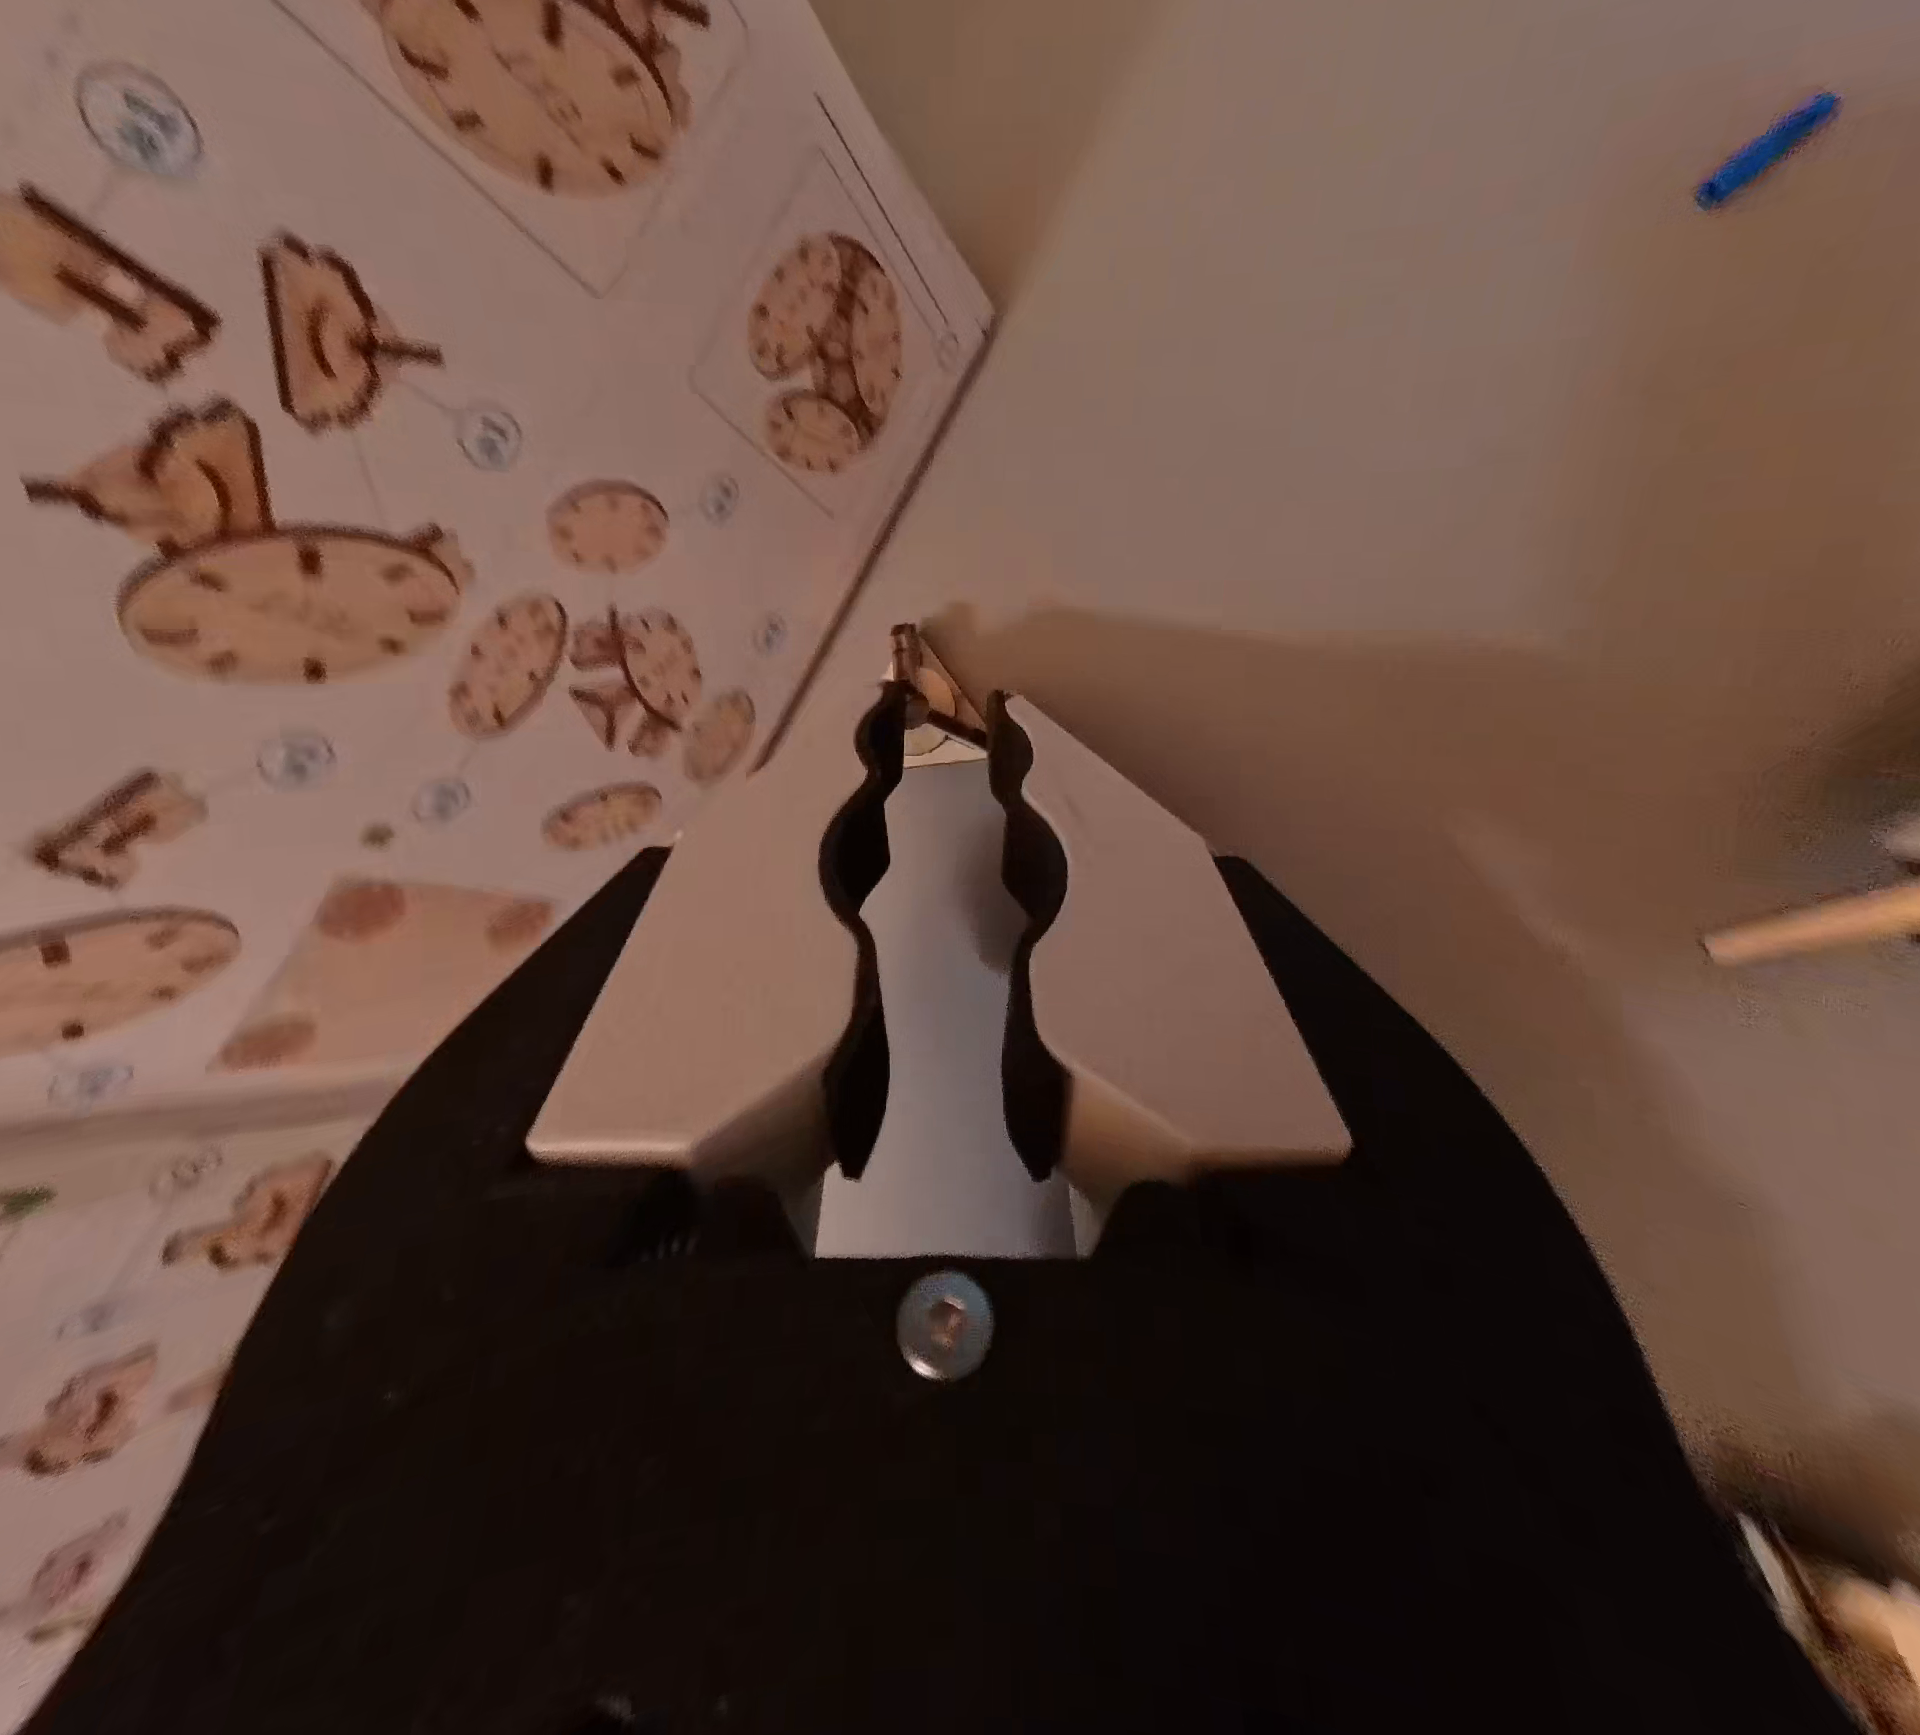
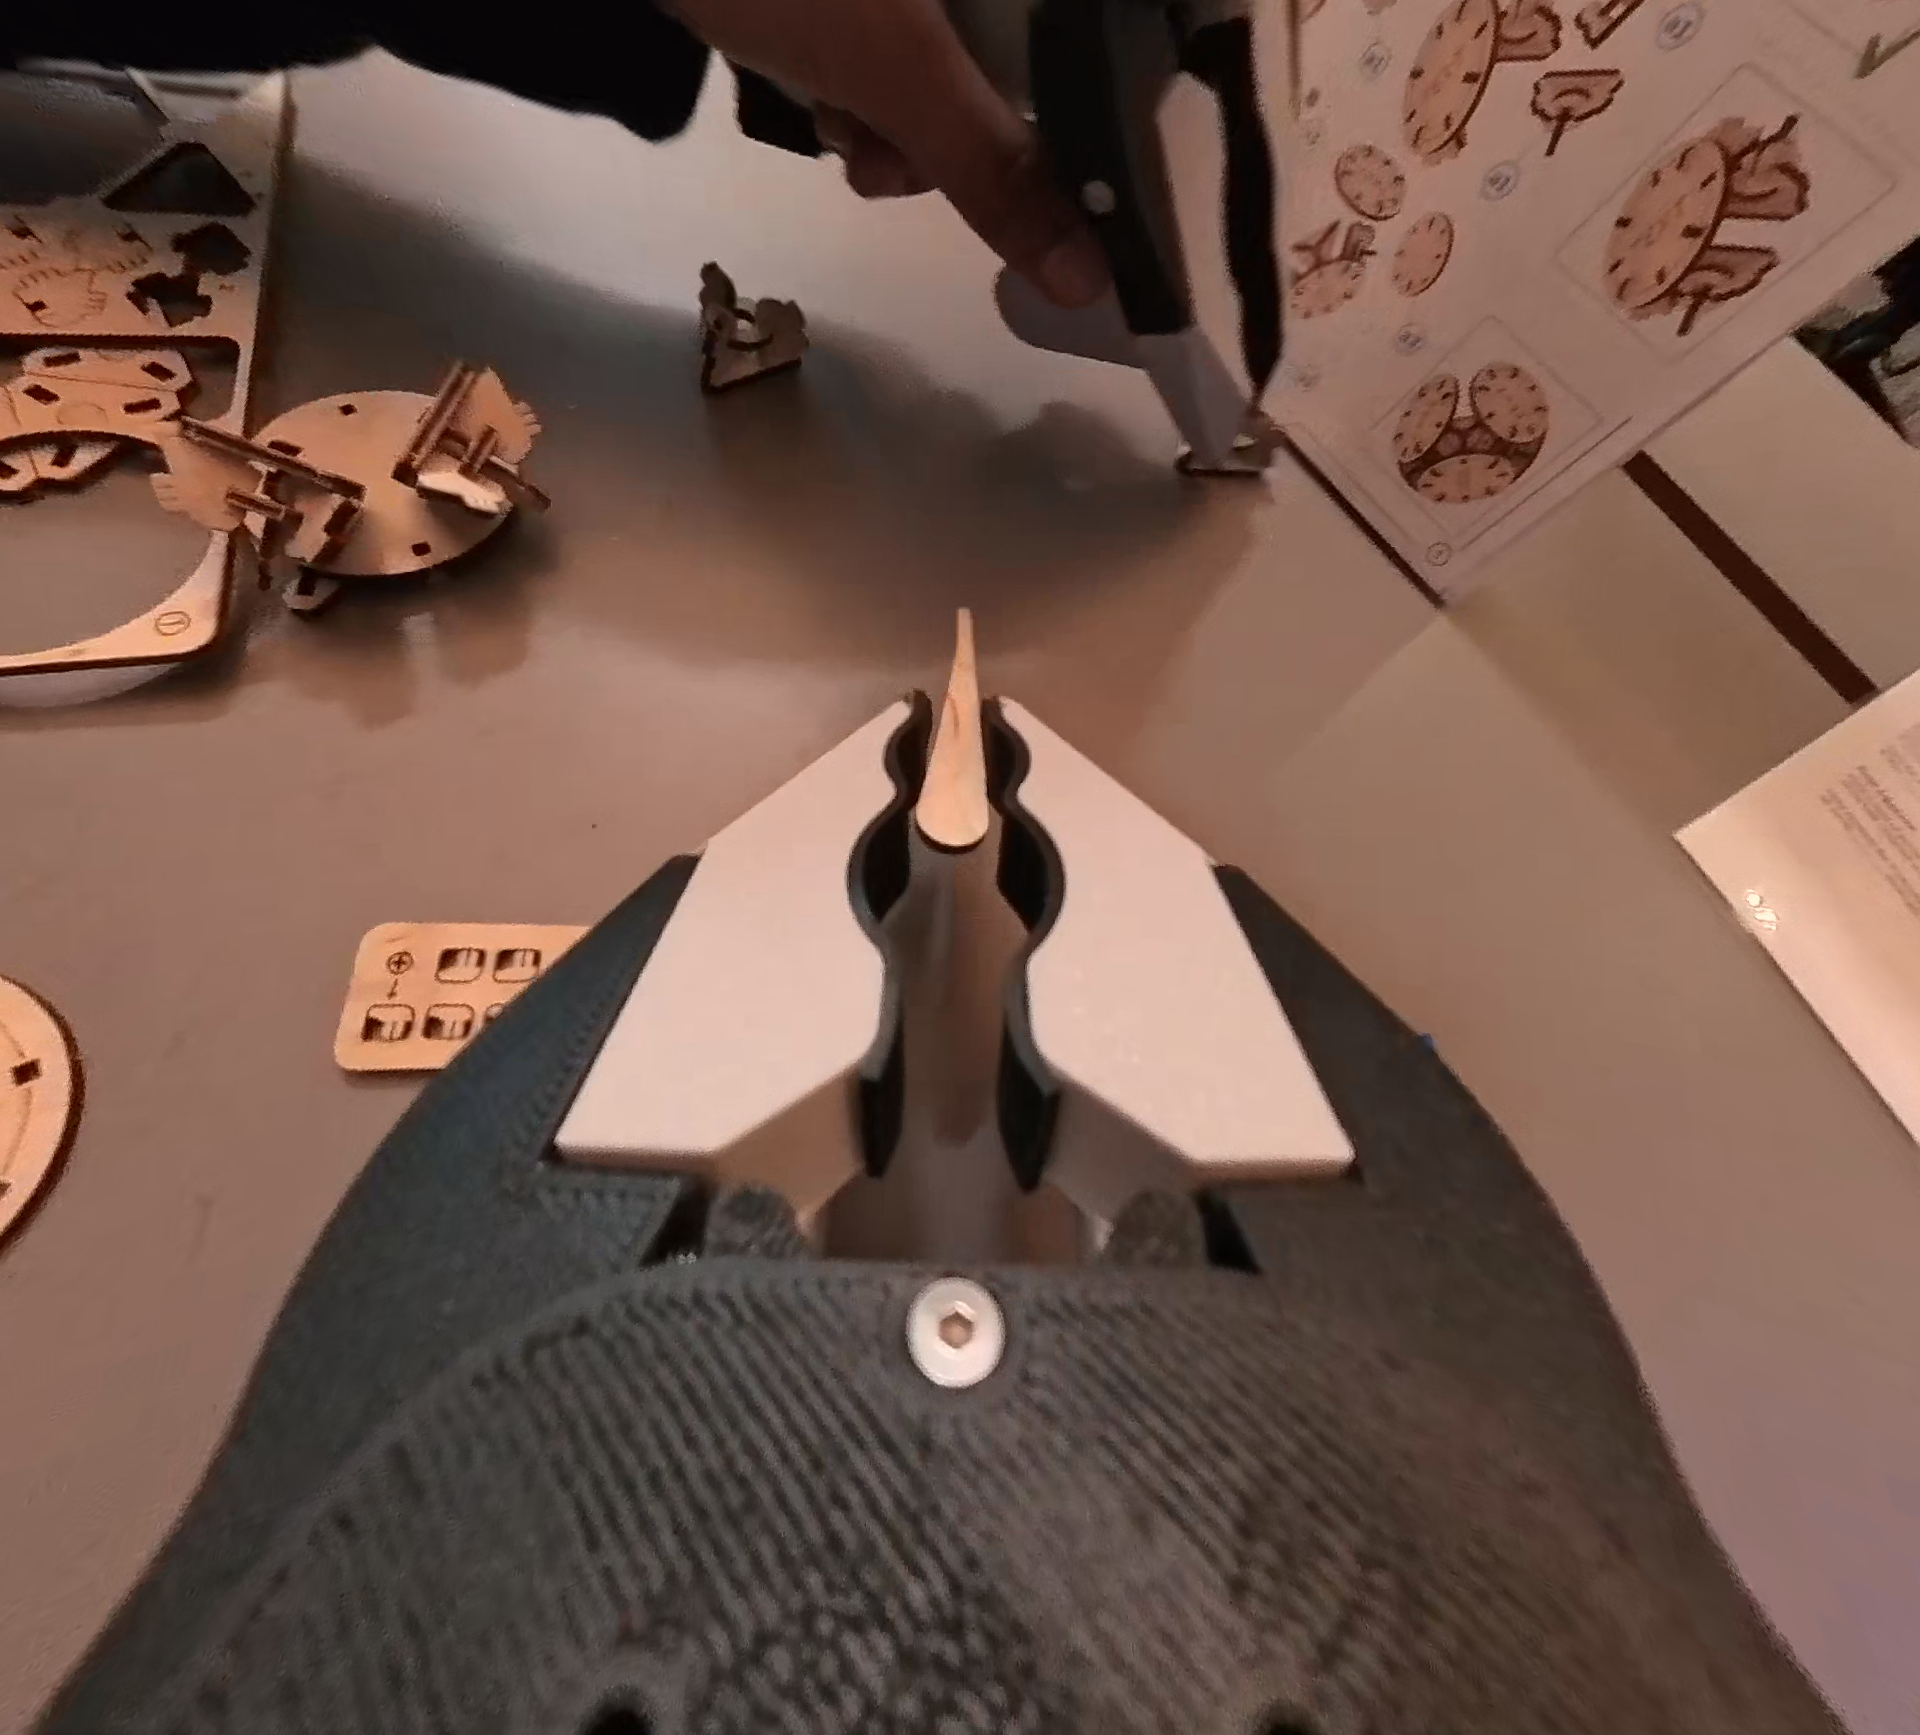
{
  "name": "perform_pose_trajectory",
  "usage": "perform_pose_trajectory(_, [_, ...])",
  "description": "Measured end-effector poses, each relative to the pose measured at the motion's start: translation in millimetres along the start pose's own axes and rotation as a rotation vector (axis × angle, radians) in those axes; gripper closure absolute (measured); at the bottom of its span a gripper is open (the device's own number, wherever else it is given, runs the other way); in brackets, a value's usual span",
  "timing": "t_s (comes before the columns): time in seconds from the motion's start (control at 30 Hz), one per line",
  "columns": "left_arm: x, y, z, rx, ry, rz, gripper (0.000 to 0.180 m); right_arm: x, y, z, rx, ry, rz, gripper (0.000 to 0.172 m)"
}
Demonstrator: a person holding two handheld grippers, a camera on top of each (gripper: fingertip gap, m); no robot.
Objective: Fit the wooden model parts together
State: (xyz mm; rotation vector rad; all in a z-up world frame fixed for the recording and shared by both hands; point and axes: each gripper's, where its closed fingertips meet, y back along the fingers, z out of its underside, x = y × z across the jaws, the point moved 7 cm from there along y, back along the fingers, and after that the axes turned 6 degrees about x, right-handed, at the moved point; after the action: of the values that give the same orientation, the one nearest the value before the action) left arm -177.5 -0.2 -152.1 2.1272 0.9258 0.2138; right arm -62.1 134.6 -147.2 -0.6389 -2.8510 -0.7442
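1. The right gripper (image 2: 958,729) was clamped on a tapered wooden stick (image 2: 956,771), pads pressing both sides, its thin point jutting forward above the grey table (image 2: 727,750).
2. The stick looked light, stiff and likely to snap at its point; its thick end seemed the safest hold.
3. Farther off, the left gripper (image 1: 940,719) was closed on a small flat wooden piece (image 1: 935,693) resting on the table beside the instruction sheet (image 1: 468,335).
4. That piece looked thin, light and brittle, best pinched across its faces.
5. A half-built wooden disc assembly (image 2: 353,490) sat well apart.
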Motion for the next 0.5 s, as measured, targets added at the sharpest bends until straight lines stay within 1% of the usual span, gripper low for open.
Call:
perform_pose_trajectory(0.07, [6.3, 14.8, 11.1, -0.017, 0.014, 0.038, 0.170, 0.5, 1.3, -1.4, 0.002, 0.016, 0.012, 0.163])
perform_pose_trajectory(0.1, [8.8, 23.4, 17.0, -0.018, 0.021, 0.050, 0.179, 0.9, 1.7, -1.6, 0.003, 0.017, 0.014, 0.163])
perform_pose_trajectory(0.13, [10.2, 32.6, 22.9, -0.012, 0.031, 0.053, 0.180, 1.2, 1.7, -1.5, 0.004, 0.014, 0.014, 0.163])
perform_pose_trajectory(0.17, [10.9, 41.8, 28.9, -0.006, 0.045, 0.056, 0.178, 1.3, 1.7, -1.4, 0.006, 0.010, 0.012, 0.163])
perform_pose_trajectory(0.23, [14.2, 58.7, 40.9, 0.004, 0.084, 0.093, 0.170, 0.8, 1.1, -1.3, 0.010, 0.000, 0.004, 0.163])
perform_pose_trajectory(0.33, [24.3, 85.7, 49.8, 0.098, 0.136, 0.163, 0.163, -0.7, 0.5, -2.2, 0.024, -0.004, -0.005, 0.163])
perform_pose_trajectory(0.43, [41.8, 118.1, 53.1, 0.206, 0.119, 0.173, 0.161, -0.4, 1.6, -4.4, 0.048, 0.004, 0.002, 0.163])
perform_pose_trajectory(0.5, [62.1, 137.3, 57.6, 0.211, 0.091, 0.160, 0.159, 0.8, 3.0, -6.0, 0.067, 0.002, 0.008, 0.163])
